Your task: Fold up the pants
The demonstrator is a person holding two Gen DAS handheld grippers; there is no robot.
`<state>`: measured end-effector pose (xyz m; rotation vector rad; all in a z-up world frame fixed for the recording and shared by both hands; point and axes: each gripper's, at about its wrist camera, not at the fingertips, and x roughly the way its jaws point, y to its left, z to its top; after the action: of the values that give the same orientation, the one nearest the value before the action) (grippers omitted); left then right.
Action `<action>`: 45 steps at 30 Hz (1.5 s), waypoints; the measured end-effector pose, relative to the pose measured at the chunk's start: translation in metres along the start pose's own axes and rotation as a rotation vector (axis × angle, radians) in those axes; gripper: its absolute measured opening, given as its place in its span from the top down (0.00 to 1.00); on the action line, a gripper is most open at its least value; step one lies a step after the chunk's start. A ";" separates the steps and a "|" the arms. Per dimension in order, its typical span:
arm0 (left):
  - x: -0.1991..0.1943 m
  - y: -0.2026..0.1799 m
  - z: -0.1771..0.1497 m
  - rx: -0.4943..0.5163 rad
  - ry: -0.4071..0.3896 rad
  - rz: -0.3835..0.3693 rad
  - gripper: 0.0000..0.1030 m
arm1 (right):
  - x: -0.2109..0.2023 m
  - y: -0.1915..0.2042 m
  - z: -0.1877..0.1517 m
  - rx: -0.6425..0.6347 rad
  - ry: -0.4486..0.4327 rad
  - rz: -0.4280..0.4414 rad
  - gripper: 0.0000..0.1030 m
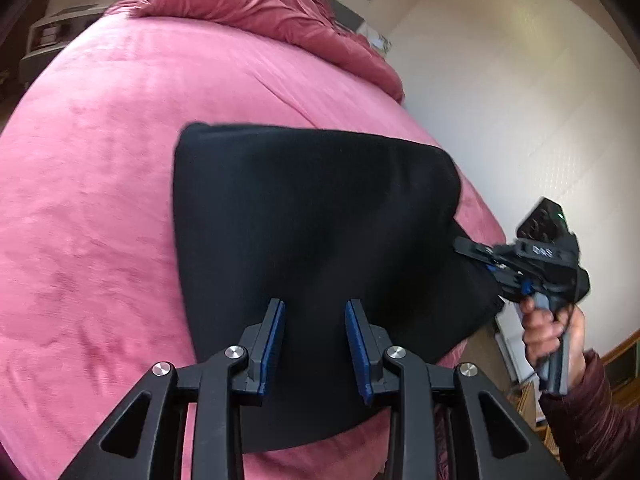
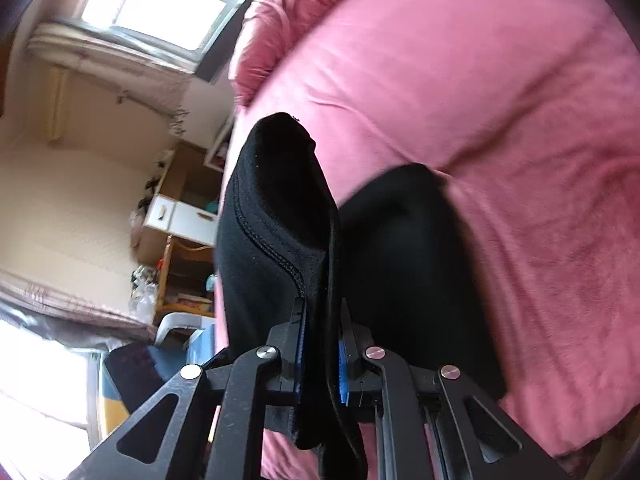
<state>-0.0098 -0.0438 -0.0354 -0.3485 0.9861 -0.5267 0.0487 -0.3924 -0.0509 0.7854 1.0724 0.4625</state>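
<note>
We judge the fold nearly done: the black fleece pants (image 1: 312,216) lie as a compact folded panel on the pink plush bedspread (image 1: 100,200), one edge lifted at 3 o'clock. Our right gripper (image 2: 322,344) clamps that edge; our left gripper (image 1: 315,312) hovers spread, empty. Laying down and smoothing remain. Containers: the white drawer box (image 2: 176,216) at 9 o'clock, contents unclear.

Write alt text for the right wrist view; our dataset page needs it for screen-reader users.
The right gripper is shut on a lifted fold of black pants, its seam showing. More of them lies on the pink bedspread; a window and shelves are left.
</note>
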 end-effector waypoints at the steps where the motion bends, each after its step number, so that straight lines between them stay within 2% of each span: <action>1: 0.005 -0.002 -0.002 0.003 0.013 -0.006 0.69 | 0.002 -0.006 0.002 0.006 0.001 -0.014 0.88; 7: 0.019 -0.009 -0.004 0.006 0.055 -0.007 0.69 | 0.012 -0.040 0.011 0.058 0.010 -0.080 0.88; 13: 0.026 -0.013 -0.001 0.013 0.060 0.006 0.69 | 0.002 -0.054 0.009 0.037 0.007 -0.064 0.86; 14: 0.024 -0.014 -0.001 0.010 0.058 0.005 0.69 | -0.004 -0.050 0.011 0.019 -0.006 -0.070 0.81; 17: 0.018 -0.010 -0.001 -0.016 0.049 -0.011 0.69 | -0.022 -0.041 0.009 -0.013 -0.027 -0.093 0.81; 21: 0.012 -0.005 -0.011 -0.005 0.034 -0.005 0.69 | -0.046 -0.020 -0.008 -0.039 -0.020 -0.056 0.81; 23: 0.000 -0.007 -0.009 0.006 0.024 -0.002 0.69 | -0.050 -0.013 -0.022 -0.038 0.017 -0.020 0.81; 25: -0.005 -0.009 -0.011 0.021 0.015 0.000 0.69 | -0.048 -0.010 -0.036 -0.029 0.050 -0.032 0.74; 27: -0.009 -0.012 -0.012 0.029 0.008 -0.004 0.69 | -0.042 -0.014 -0.046 0.000 0.071 -0.046 0.49; 29: -0.015 -0.011 -0.013 0.033 0.005 0.003 0.69 | -0.035 -0.021 -0.049 0.044 0.065 -0.075 0.46; 32: -0.020 -0.008 -0.016 0.029 -0.003 0.002 0.69 | -0.029 -0.034 -0.048 0.114 0.041 -0.096 0.48; 33: -0.021 -0.007 -0.017 0.026 -0.004 0.004 0.69 | -0.026 -0.034 -0.048 0.123 0.025 -0.109 0.54; 34: -0.023 -0.005 -0.018 0.024 -0.004 0.008 0.69 | -0.025 -0.035 -0.047 0.130 0.014 -0.119 0.61; 35: -0.023 -0.004 -0.019 0.019 -0.005 0.011 0.69 | -0.025 -0.037 -0.045 0.127 -0.004 -0.142 0.79; 36: -0.024 -0.003 -0.020 0.014 -0.005 0.012 0.69 | -0.025 -0.036 -0.043 0.116 -0.014 -0.163 0.91; 41: -0.033 -0.003 -0.022 0.019 -0.024 -0.002 0.69 | -0.043 -0.023 -0.051 0.049 -0.042 -0.165 0.93; 45: -0.024 -0.005 -0.024 0.041 0.011 0.008 0.69 | -0.050 -0.024 -0.064 0.024 -0.014 -0.214 0.93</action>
<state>-0.0422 -0.0350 -0.0281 -0.3057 0.9854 -0.5417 -0.0310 -0.4206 -0.0551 0.6847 1.1364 0.2623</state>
